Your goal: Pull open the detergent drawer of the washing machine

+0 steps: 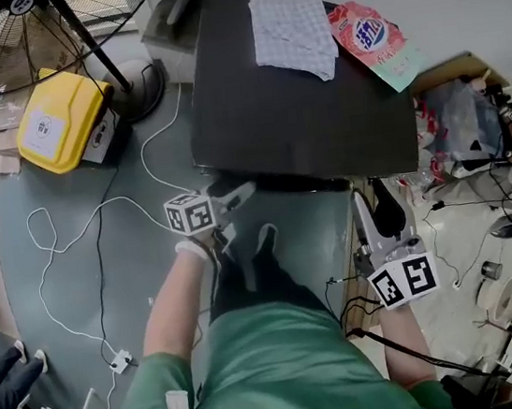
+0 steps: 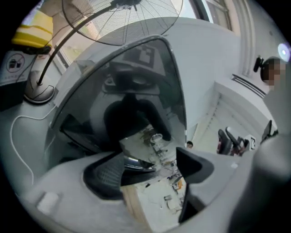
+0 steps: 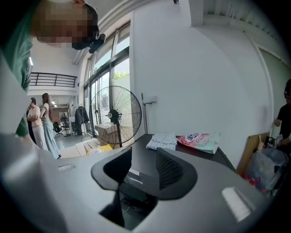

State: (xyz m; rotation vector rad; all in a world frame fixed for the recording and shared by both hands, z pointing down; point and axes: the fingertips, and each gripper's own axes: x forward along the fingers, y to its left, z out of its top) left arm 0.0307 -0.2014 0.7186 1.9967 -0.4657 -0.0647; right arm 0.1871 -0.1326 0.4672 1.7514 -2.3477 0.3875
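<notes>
– Drawer: where is it?
– Somewhere on the front of the washing machine [image 1: 300, 117]. The head view hides that face under the front edge of the flat, matt black top. I cannot pick the detergent drawer out as a separate piece in any view.
– And the left gripper [image 1: 239, 195]?
– It sits at the machine's front left corner, just at the front edge. In the left gripper view its jaws are released and stand well apart. One ribbed dark pad [image 2: 105, 176] shows clearly. Ahead of them is a glossy, mirror-like dark panel [image 2: 132, 91] with a rounded outline. A thin, curved, shiny lip [image 2: 136, 163] lies between the jaws, close to the ribbed pad. Whether it touches the pad I cannot tell.
– The right gripper [image 1: 374, 206]?
– It is near the front right corner. Its jaws are also apart and grip nothing, and only the black top shows between them, farther off.
– What lies on the top?
– A soft checked cloth [image 1: 291, 33], rumpled, lies at the back edge. Just beside it is a pink, shiny plastic pouch [image 1: 375, 43], which overhangs the back right corner.
– And around the machine?
– The smooth grey floor [image 1: 80, 299] carries a round wire-cage fan [image 1: 43, 30] on a disc base. There is also a yellow box [image 1: 61, 127] with rounded corners and a thin white cable [image 1: 53, 241] lying in loose loops.
</notes>
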